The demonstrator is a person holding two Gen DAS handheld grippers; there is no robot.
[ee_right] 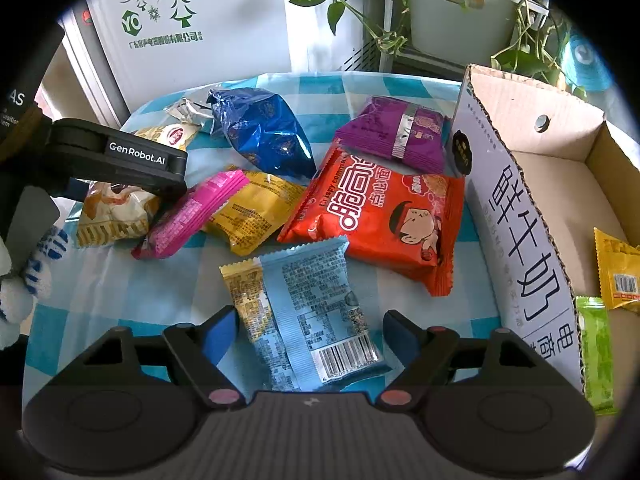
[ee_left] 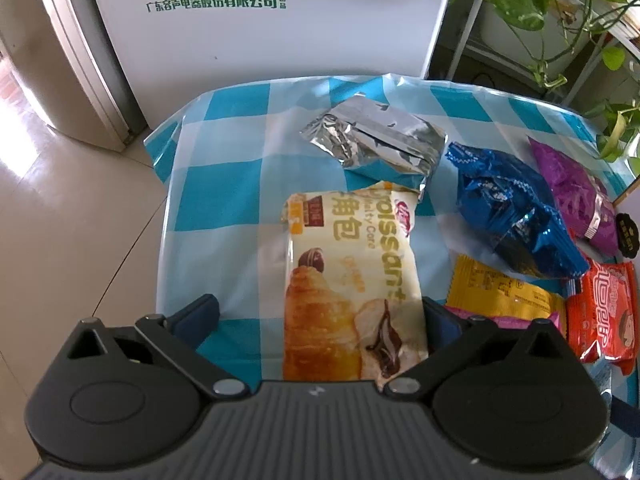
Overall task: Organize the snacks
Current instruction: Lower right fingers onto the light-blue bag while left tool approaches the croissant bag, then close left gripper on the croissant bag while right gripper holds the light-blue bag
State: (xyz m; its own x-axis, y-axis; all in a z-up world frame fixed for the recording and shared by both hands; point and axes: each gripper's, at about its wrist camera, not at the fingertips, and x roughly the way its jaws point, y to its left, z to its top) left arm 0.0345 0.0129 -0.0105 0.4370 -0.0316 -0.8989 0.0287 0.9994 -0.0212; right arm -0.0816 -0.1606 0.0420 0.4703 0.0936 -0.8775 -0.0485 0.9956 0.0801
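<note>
Sealed snack packets lying flat: cream croissant packet [ee_left: 352,280] at centre, silver foil pack [ee_left: 376,140] above it, light-blue packet [ee_right: 308,320] at lower centre, orange-red packet [ee_right: 380,216] above it.

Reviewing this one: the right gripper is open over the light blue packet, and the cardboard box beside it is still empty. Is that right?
Not quite. The cardboard box is not empty: the right wrist view shows a yellow packet and a green packet inside. The right gripper is open over the light blue packet.

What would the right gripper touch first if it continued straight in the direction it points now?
Most likely the light blue snack packet, which lies on the checked tablecloth between the open fingers of the right gripper. How far above it the fingertips are is unclear.
</note>
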